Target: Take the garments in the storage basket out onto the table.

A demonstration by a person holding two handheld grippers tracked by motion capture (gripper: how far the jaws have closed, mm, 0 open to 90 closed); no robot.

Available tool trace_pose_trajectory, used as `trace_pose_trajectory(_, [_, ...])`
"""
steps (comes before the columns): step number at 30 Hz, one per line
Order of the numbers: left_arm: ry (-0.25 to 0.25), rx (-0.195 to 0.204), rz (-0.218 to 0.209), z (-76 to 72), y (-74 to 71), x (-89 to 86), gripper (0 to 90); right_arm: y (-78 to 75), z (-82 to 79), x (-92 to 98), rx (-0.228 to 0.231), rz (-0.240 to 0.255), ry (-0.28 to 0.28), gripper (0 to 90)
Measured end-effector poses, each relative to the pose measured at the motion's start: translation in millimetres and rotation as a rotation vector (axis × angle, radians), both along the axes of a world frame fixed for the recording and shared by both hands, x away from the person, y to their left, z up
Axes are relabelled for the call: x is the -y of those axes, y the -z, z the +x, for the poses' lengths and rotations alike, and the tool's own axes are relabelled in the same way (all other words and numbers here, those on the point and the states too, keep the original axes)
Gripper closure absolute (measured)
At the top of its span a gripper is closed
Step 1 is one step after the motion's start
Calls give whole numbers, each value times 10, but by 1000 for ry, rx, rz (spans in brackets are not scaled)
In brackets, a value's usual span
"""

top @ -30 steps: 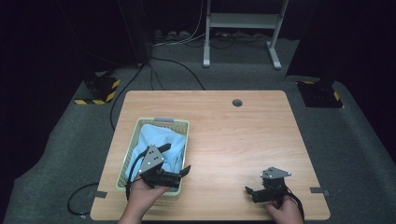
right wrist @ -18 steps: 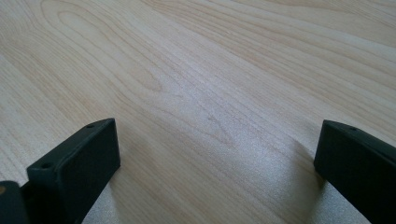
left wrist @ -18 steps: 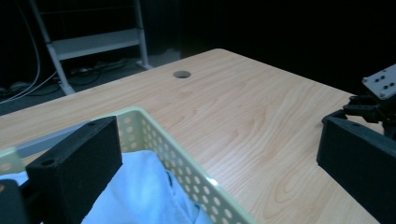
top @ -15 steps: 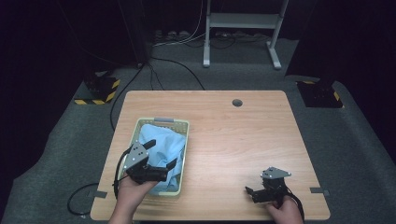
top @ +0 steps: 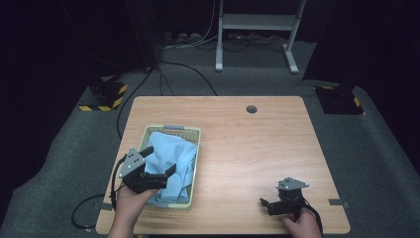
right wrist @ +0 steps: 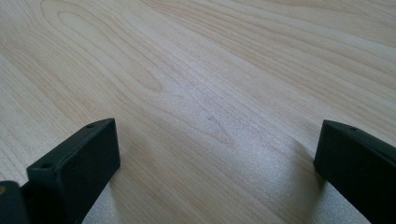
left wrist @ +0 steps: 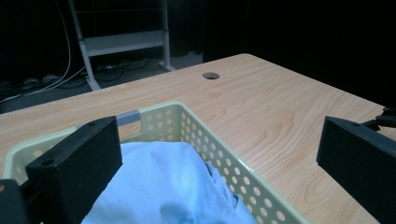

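Nearest the person, at the front right of the table [top: 237,148], the right hand-held gripper [top: 270,204] sits low over bare wood, its jaws spread wide with nothing between them. At the front left, the left hand-held gripper [top: 159,163] hangs over the near end of a pale green perforated basket [top: 194,163], its jaws wide too and gripping nothing. A light blue cloth [top: 171,158] lies heaped inside the basket; in the left gripper view it sits just below the jaws. Farther back, a small round hole [top: 251,108] marks the tabletop. Beyond the table, a white metal stand [top: 257,25] and loose cables [top: 178,69] rest on the grey floor.
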State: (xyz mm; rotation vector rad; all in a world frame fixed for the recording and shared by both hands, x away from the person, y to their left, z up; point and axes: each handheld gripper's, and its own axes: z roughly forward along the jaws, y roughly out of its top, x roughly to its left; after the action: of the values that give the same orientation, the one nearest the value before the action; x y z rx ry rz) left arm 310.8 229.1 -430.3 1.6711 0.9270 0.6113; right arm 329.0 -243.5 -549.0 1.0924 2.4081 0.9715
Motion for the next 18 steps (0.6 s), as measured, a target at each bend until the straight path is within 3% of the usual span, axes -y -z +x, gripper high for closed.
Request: trace_pose_trajectory(18, [-85, -7, -40, -8, 11, -299, 4, 0, 0, 0, 0, 0, 0, 0])
